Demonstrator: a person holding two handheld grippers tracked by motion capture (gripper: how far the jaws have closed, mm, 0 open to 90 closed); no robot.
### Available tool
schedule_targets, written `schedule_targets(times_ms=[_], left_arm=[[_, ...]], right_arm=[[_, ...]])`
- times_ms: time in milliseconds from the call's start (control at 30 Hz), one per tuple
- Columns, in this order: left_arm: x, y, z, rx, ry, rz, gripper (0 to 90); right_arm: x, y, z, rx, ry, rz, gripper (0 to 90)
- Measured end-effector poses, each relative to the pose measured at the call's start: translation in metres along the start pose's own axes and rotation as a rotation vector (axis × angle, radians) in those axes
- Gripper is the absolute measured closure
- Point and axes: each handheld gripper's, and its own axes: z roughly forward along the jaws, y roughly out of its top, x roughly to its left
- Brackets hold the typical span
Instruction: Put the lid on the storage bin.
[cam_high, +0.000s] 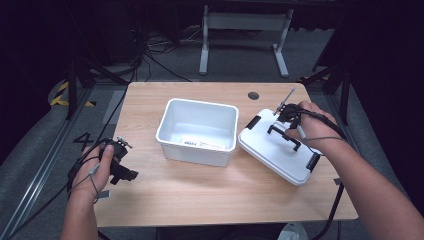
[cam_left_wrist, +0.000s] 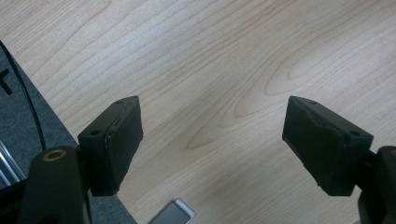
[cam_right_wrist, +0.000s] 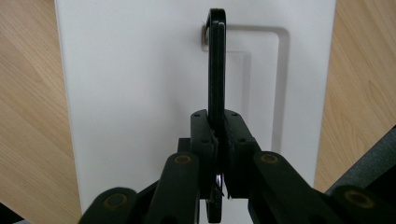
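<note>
**benchtop_bob:** Pale wood table (cam_high: 200, 195), and at about 8 o'clock on it the left gripper (cam_high: 120, 170) hovers by the near edge with its jaws wide apart, nothing but bare grain between them in the left gripper view. That hand looks parked to me.

**lidlifter:** Agreed, the job is over at 3 o'clock. The right gripper (cam_high: 286, 114) has its jaws clamped tight on the black handle (cam_right_wrist: 215, 65) of the white lid (cam_high: 280, 152). In the right gripper view the handle stands up on edge straight out of the pinch.

**benchtop_bob:** And the lid itself? Looks tilted, resting near the right-hand edge, just beside the white bin (cam_high: 197, 131), which sits open in the middle with something flat and pale lying in the bottom. Can't tell what.

**lidlifter:** My read: this is the pick-up step, lid gripped and about to be carried. Next move probably calls for lifting it clear, swinging it toward 9 o'clock over the bin and squaring it up to the rim before lowering. Keep that pinch firm, since a lid hanging from a thin handle wants to swing.

**benchtop_bob:** The left could steady the bin if it slides.
</note>
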Motion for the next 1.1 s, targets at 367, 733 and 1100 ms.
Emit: schedule_targets(times_ms=[367, 733, 1100], left_arm=[[0.0, 0.002, 0.001, 0.006, -0.002, 0.002, 20.7], [-0.001, 0.001, 0.001, 0.011, -0.007, 0.0, 20.7], [0.0, -0.004, 0.003, 0.02, -0.012, -0.014, 21.0]], right_arm=[[-0.002, 0.005, -0.034, -0.037, -0.025, -0.031, 84.8], [-0.001, 0.005, -0.054, -0.055, -0.031, -0.051, 84.8], [0.005, 0.022, -0.077, -0.101, -0.037, -0.094, 84.9]])
